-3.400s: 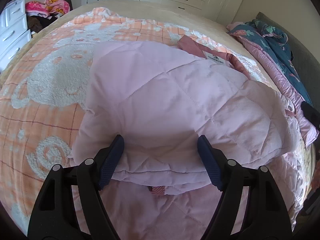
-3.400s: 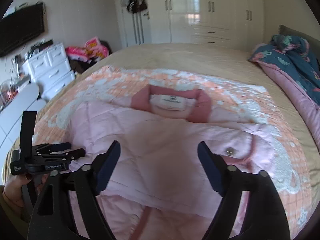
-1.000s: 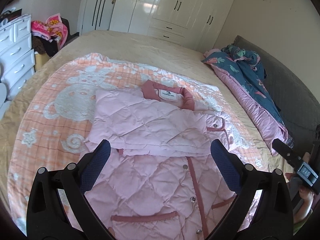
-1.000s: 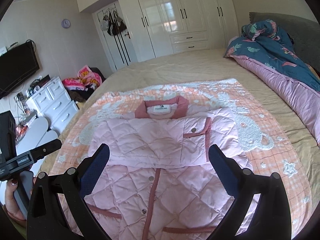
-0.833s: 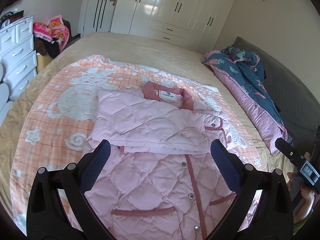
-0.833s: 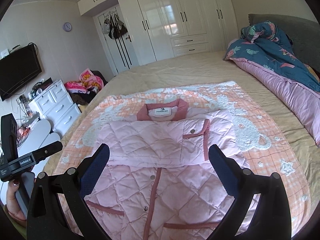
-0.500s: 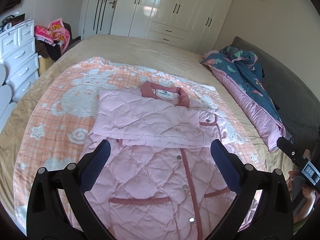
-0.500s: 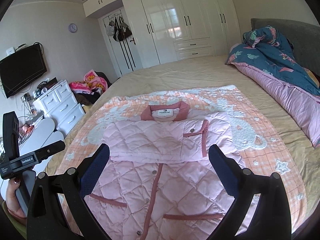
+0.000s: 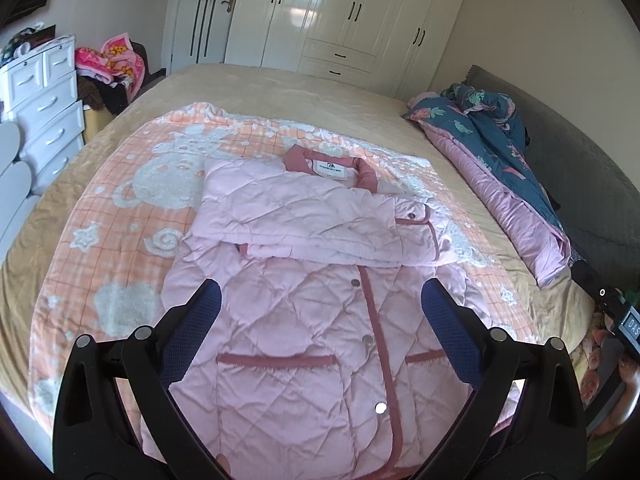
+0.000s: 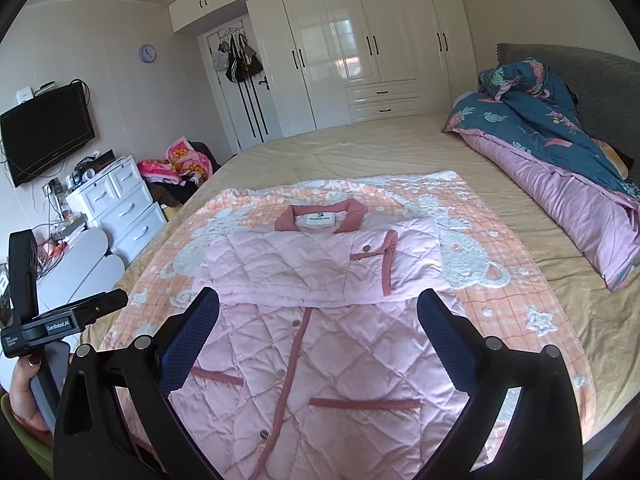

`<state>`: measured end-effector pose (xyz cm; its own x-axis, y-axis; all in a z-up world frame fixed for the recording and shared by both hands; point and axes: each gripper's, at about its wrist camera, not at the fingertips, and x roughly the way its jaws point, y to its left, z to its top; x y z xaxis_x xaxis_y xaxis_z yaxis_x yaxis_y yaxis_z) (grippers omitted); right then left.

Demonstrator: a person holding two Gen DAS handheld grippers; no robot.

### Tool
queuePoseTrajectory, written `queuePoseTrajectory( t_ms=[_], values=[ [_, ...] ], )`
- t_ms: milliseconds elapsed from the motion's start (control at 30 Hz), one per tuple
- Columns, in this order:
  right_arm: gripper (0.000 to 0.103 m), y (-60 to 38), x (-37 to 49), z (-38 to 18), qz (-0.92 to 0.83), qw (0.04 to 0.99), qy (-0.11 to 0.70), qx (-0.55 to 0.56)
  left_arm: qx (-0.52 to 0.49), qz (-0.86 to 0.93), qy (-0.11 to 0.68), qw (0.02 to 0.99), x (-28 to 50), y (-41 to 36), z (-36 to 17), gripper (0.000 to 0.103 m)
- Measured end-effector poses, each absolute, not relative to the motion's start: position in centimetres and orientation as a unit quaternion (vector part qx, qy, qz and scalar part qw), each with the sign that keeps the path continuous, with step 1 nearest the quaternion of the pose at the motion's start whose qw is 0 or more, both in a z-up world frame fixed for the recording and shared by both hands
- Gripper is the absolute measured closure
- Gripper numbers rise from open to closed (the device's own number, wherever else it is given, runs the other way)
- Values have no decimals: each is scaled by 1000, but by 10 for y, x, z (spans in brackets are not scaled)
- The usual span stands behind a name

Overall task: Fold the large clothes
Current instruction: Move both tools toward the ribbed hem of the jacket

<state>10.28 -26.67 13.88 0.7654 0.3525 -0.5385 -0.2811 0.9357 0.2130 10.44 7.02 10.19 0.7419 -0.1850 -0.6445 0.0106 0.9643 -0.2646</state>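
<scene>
The pink coat point(image 9: 304, 320) lies flat on the orange blanket point(image 9: 132, 184) on the bed point(image 10: 360, 152), sleeves folded across its chest. Both grippers, left gripper point(image 9: 320, 312) and right gripper point(image 10: 318, 312), hover above its bottom part, jaws wide apart, holding nothing.

Pink quilted jacket point(image 9: 304, 320) lies flat, collar far, sleeves apparently folded across its chest.

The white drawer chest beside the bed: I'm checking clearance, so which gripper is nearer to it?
Left. The left gripper is held off the bed's edge on the side of the white drawer chest; the right gripper hangs over the pink jacket, farther away.
</scene>
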Motion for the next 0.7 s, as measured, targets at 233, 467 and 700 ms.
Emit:
queuePoseTrajectory(
  t_ms=[233, 467, 700],
  values=[
    [4, -274, 87, 140, 176, 936, 299, 55, -119, -36, 351, 928, 82, 70, 108, 9],
    [4, -288, 77, 131, 178, 933, 309, 58, -113, -13, 358, 927, 59, 72, 102, 9],
    [4, -296, 67, 115, 173, 930, 321, 54, -108, 6, 372, 922, 44, 81, 86, 9]
  ],
)
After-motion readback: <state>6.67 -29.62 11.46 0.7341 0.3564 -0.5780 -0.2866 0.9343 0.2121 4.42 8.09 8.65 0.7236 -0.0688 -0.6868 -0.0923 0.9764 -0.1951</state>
